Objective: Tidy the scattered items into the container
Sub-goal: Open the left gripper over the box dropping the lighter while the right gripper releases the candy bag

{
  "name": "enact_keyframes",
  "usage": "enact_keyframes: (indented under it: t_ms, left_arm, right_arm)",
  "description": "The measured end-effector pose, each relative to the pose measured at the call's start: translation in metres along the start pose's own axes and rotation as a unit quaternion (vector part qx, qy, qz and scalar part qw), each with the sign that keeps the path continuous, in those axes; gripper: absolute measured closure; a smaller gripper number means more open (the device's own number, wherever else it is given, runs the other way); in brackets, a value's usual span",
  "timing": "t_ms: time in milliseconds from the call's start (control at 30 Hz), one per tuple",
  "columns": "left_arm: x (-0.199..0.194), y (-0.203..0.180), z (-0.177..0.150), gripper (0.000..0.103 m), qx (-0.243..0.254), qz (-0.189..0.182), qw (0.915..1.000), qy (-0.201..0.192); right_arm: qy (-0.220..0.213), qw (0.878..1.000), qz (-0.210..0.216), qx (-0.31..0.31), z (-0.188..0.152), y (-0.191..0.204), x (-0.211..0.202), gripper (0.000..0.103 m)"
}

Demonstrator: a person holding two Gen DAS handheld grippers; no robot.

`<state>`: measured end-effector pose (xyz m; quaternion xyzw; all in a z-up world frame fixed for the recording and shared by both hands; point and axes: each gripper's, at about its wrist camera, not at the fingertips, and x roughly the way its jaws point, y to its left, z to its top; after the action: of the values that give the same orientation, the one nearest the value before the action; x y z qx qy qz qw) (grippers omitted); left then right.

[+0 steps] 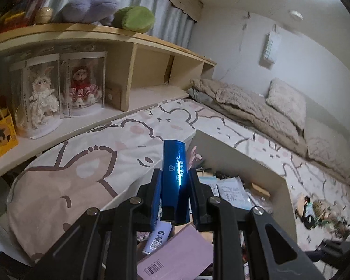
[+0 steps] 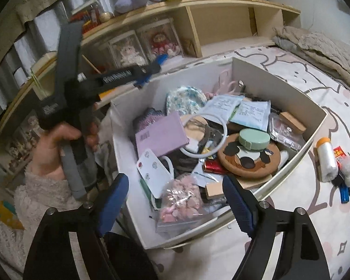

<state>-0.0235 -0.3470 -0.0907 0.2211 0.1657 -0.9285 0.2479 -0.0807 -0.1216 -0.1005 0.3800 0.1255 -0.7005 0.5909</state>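
Note:
My left gripper (image 1: 175, 175) is shut on a shiny blue tube (image 1: 175, 163) and holds it above the near end of the white box (image 1: 221, 147). The right wrist view shows that gripper (image 2: 151, 70) over the box's far left corner, held by a hand. The box (image 2: 280, 79) is full of mixed items: a purple card box (image 2: 161, 135), a white ring, a green round case (image 2: 253, 140), a bear coaster, a bag of pink pieces (image 2: 182, 198). My right gripper (image 2: 175, 193) is open and empty at the box's near edge.
The box sits on a bed with a cartoon-print sheet (image 1: 81, 163). Loose items lie right of the box: a plastic bag roll (image 2: 326, 161), a red packet, a blue lighter (image 2: 344, 194). A wooden shelf (image 1: 128, 39) with dolls runs along the left. Beige blankets (image 1: 256, 107) lie at the far end.

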Motion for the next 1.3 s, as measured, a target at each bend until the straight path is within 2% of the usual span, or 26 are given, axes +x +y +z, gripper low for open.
enact_keyframes:
  t_ms: [167, 467, 500, 533, 567, 633, 667, 800, 1300]
  left_arm:
    - [0.008, -0.011, -0.003, 0.081, 0.032, 0.007, 0.9994, 0.013]
    - [0.022, -0.026, -0.009, 0.080, 0.061, -0.008, 0.9975, 0.033]
    - [0.023, -0.027, -0.008, 0.073, 0.059, -0.007, 0.9976, 0.034]
    - [0.024, -0.027, -0.008, 0.042, 0.056, -0.004, 0.9979, 0.034]
    - [0.021, -0.025, -0.006, 0.019, 0.046, -0.003, 0.9985, 0.029]
    - [0.011, -0.024, -0.002, 0.007, 0.036, -0.009, 0.9993, 0.004]
    - [0.008, -0.022, 0.000, 0.006, 0.031, -0.003, 0.9995, -0.006]
    - [0.014, -0.018, -0.001, 0.006, 0.030, 0.023, 0.9992, 0.009]
    - [0.010, -0.025, -0.002, 0.006, 0.043, 0.029, 0.9986, 0.010]
  right_arm:
    - [-0.012, 1.000, 0.007, 0.009, 0.002, -0.003, -0.006, 0.020]
    - [-0.018, 1.000, 0.010, 0.024, 0.004, -0.009, -0.006, 0.020]
    - [-0.018, 0.999, 0.010, 0.024, 0.004, -0.009, -0.006, 0.020]
    - [-0.019, 0.999, 0.010, 0.025, 0.004, -0.010, -0.006, 0.020]
    - [-0.019, 0.999, 0.010, 0.025, 0.004, -0.010, -0.006, 0.020]
    - [-0.020, 0.999, 0.011, 0.027, 0.004, -0.011, -0.006, 0.020]
    - [-0.020, 0.999, 0.012, 0.028, 0.004, -0.011, -0.006, 0.020]
    - [-0.021, 0.999, 0.011, 0.029, 0.005, -0.011, -0.006, 0.020]
    - [-0.029, 0.999, 0.005, 0.034, 0.005, -0.016, -0.010, 0.020]
